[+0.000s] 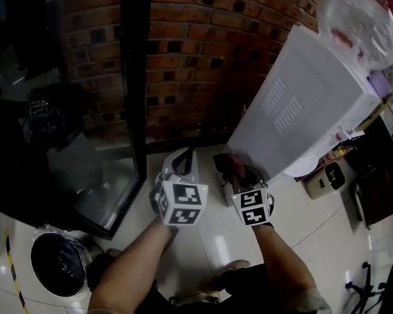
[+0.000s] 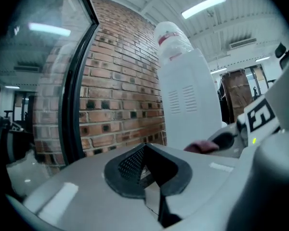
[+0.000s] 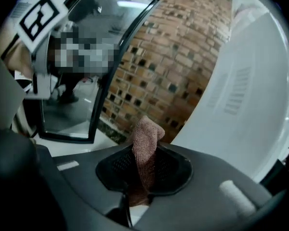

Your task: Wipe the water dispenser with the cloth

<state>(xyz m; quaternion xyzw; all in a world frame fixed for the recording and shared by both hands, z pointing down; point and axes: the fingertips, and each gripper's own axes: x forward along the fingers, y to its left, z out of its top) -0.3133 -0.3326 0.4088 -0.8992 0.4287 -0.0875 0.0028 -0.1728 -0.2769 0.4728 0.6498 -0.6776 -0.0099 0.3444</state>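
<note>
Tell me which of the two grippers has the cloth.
The right gripper: the brown cloth stands pinched between its jaws. The left gripper has its jaws together with nothing between them.

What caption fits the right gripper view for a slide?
Right gripper shut on a brown cloth, facing the white water dispenser beside a brick wall.

We see a white water dispenser (image 1: 301,103) before a red-brown brick wall (image 1: 203,51) with dark gaps. The cloth (image 3: 145,148) is dusty pink-brown. The grey left gripper (image 1: 185,154) and right gripper (image 1: 230,165) carry black-and-white square markers above the pale glossy floor (image 1: 216,241).
</note>
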